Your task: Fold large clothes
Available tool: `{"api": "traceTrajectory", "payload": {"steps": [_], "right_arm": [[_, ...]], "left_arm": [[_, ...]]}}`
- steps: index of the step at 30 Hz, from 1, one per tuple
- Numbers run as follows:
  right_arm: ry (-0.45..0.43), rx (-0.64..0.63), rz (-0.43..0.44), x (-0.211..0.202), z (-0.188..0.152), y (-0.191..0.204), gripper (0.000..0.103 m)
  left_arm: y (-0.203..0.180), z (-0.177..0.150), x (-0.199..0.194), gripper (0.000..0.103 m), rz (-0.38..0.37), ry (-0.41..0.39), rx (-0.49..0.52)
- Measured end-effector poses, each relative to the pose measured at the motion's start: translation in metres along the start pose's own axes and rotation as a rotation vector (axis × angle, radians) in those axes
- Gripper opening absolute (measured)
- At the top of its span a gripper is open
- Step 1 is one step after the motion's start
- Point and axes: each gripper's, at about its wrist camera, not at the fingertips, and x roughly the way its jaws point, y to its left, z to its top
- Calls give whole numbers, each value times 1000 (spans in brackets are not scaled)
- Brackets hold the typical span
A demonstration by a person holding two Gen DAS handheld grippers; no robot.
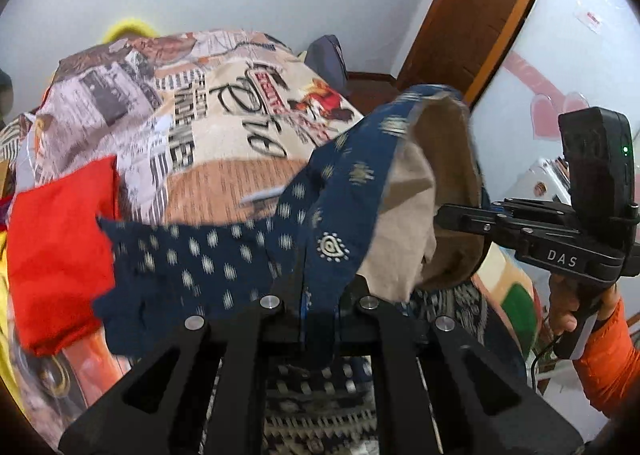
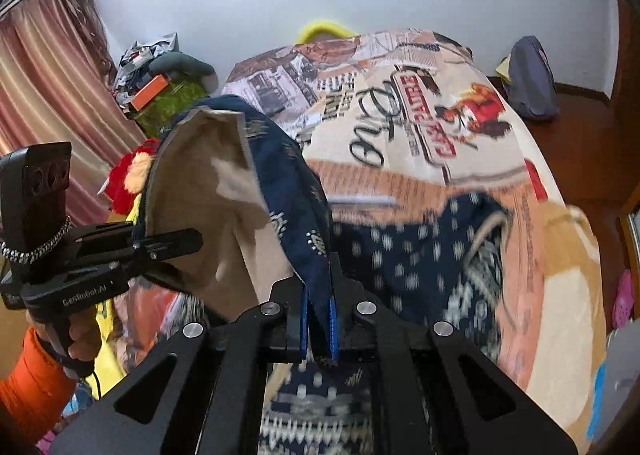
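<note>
Up above the printed bedspread [image 2: 460, 143], the navy patterned garment [image 1: 340, 199] hangs between both tools, the left gripper [image 1: 318, 307] and right gripper [image 2: 318, 319] each pinching its edge tightly, beige lining facing out.

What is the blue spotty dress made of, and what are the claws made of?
The blue spotty dress looks like thin, soft woven cloth, maybe cotton: it drapes and folds, with a plain beige inside. The left claw and right claw look like hard matte black plastic or metal with shiny silver bolts.
</note>
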Motion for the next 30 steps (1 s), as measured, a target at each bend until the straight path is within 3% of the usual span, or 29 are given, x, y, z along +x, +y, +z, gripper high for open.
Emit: {"api": "traceTrajectory", "payload": {"steps": [5,15,17,21,30], "right_arm": [[45,28,7,-6,-38,-4,7],[158,23,-51,-5,-97,-8,11],[167,26,-55,-9,-99,-8,11],[147,4,-80,-26,-95,-3,13],[-8,-75,-76,-75,-67,18,22]], "left_arm": [[-8,-39,4,8,-8,83,19],[-6,-107,12,14,75,199,32],[-6,-111,5,15,79,192,26],[-9,-110,-20,33,101,147,38],[-19,-74,-79,43,117,-38,57]]}}
